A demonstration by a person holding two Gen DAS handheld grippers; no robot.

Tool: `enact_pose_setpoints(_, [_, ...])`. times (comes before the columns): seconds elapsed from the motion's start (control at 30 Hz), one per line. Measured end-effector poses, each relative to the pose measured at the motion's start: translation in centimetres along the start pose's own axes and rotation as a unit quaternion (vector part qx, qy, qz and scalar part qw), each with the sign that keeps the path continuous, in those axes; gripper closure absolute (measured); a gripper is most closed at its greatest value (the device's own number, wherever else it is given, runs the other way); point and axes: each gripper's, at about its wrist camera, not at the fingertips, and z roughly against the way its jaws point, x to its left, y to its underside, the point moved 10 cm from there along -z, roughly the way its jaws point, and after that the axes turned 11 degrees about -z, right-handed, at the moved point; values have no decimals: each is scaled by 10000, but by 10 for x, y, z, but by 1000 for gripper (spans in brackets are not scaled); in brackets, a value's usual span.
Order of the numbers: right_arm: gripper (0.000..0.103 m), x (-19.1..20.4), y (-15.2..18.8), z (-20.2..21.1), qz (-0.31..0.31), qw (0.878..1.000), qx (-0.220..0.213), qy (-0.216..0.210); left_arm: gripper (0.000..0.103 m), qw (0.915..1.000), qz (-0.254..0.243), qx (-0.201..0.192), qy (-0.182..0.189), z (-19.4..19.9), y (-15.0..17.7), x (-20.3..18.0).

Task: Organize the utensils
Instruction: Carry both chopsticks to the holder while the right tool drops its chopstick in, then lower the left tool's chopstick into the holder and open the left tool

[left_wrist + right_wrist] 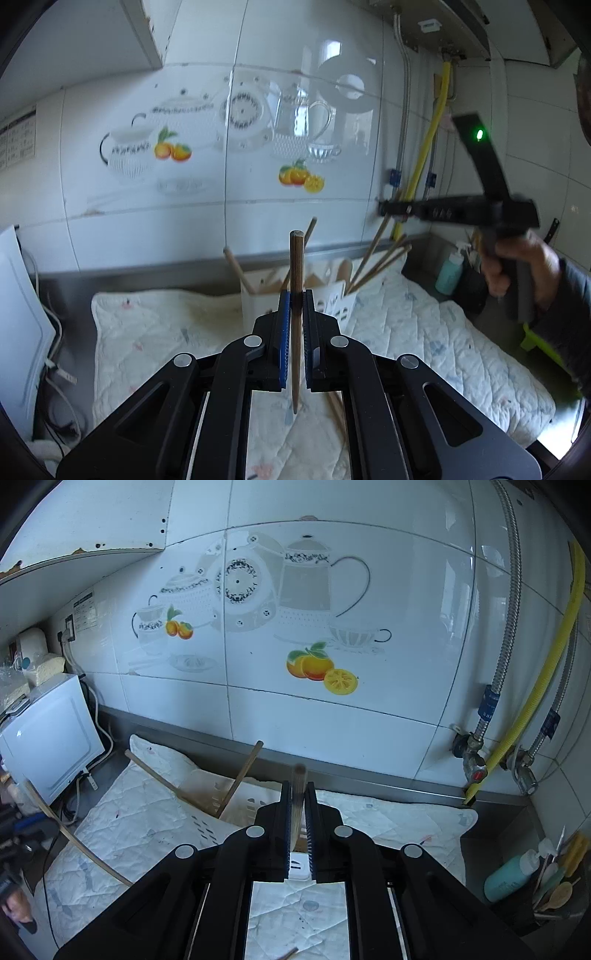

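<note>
My left gripper [296, 295] is shut on a brown wooden chopstick [296, 266], held upright above the quilted cloth [155, 332], just in front of the white utensil holder [258, 301]. Several chopsticks [380, 264] lean out of that holder. My right gripper [382, 208] shows at the right of the left wrist view, above the holder. In the right wrist view my right gripper [298, 790] is shut on a blurred chopstick [298, 775] over the holder [243, 805], where two chopsticks [240, 779] lean.
A tiled wall [332, 720] with teapot decals stands behind. A white appliance [48, 738] and cables sit left. Pipes and a yellow hose [535, 686] run down at right. A teal bottle [504, 880] and spoons stand in the right corner. Loose chopsticks lie on the cloth [290, 953].
</note>
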Motion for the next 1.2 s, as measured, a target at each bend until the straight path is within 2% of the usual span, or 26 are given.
enact_pose_setpoints(0.17, [83,-7,-1,6,-53,9998,-165,51,98,9994,-90,-337,-65,0,-43,2])
enact_pose_setpoints(0.3, [79,-10,3,23,-27,9995,-301,17,98,9977,-146,-635,-169,-3,-78,5])
enact_pose_setpoints(0.53, [68,-13,27,58,14,9985,-527,-114,98,9936,-299,-917,-584,-27,-118,15])
enact_pose_setpoints(0.7, [67,-16,45,69,-18,9982,-540,-245,98,9923,-200,-944,-773,-53,-125,28])
enact_pose_setpoints(0.87, [67,-19,63,69,-54,9984,-466,-326,98,9915,32,-961,-876,-79,-115,43])
enact_pose_setpoints(1.03, [67,-19,74,65,-63,9986,-377,-370,98,9903,193,-1059,-873,-85,-118,51])
enact_pose_setpoints(1.2, [67,-16,76,62,-78,9985,-354,-404,98,9886,115,-1174,-937,-87,-127,51])
